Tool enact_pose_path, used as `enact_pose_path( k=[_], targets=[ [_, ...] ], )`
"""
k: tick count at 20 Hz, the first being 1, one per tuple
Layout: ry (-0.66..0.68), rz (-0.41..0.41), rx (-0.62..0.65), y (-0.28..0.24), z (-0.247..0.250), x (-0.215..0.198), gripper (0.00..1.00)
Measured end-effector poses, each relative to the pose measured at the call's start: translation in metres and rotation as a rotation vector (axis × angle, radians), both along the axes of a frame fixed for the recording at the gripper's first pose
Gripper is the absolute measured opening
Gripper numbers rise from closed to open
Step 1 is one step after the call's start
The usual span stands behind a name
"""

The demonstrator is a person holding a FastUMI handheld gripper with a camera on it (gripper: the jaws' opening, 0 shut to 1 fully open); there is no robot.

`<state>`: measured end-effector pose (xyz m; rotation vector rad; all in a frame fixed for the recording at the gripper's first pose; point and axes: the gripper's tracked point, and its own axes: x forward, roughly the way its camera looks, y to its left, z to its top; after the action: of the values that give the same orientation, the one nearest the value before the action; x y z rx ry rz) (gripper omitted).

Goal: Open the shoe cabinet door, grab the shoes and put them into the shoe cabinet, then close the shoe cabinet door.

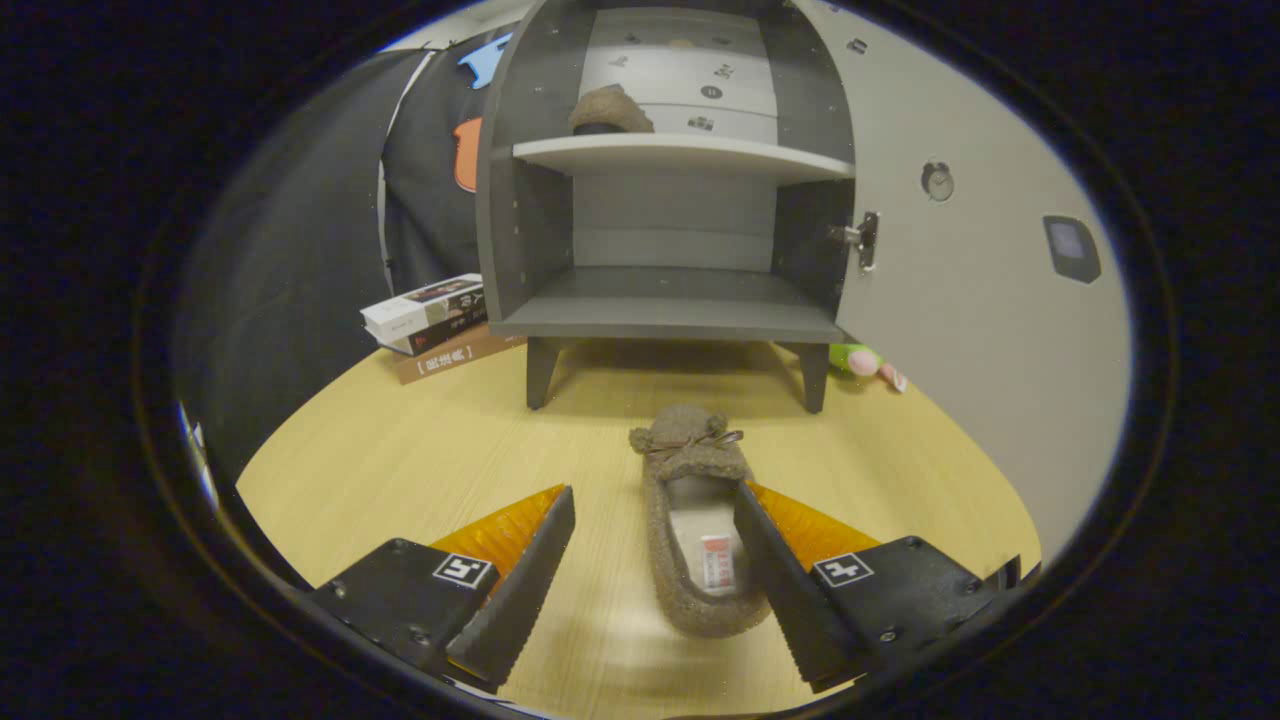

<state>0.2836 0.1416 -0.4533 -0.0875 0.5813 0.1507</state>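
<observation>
In the gripper view the gripper [655, 505] has its two fingers spread apart over the wooden table [400, 470], and a fuzzy brown shoe [695, 525] lies on the table between them, close against the right finger and well apart from the left one; nothing is pinched. Beyond the fingers stands the shoe cabinet [665, 200] with its door [960, 260] swung open to the right; a second shoe [610, 110] sits on the upper shelf [680, 155]; the lower shelf is bare; a stack of books [435, 325] lies beside the left wall of the cabinet, and a green toy [862, 360] peeks out under the door.
</observation>
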Motion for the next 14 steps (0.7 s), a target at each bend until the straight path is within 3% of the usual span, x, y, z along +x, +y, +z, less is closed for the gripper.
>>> enact_pose_path(
  k=[3, 4, 5, 6, 7, 8, 10, 14],
  targets=[
    [0.078, -0.010, 0.100, 0.004, -0.020, 0.017, 0.96],
    [0.118, -0.034, 0.104, 0.001, -0.032, 0.027, 0.87],
    [0.164, -0.065, 0.081, -0.009, -0.049, 0.030, 0.63],
    [0.179, -0.045, 0.097, -0.009, -0.050, 0.039, 0.39],
    [0.201, -0.038, 0.113, -0.007, -0.053, 0.041, 0.33],
    [0.205, -0.034, 0.138, -0.007, -0.054, 0.044, 0.21],
    [0.213, -0.029, 0.180, -0.005, -0.057, 0.048, 0.12],
    [0.170, -0.004, 0.240, -0.010, -0.038, 0.040, 0.10]
  ],
)
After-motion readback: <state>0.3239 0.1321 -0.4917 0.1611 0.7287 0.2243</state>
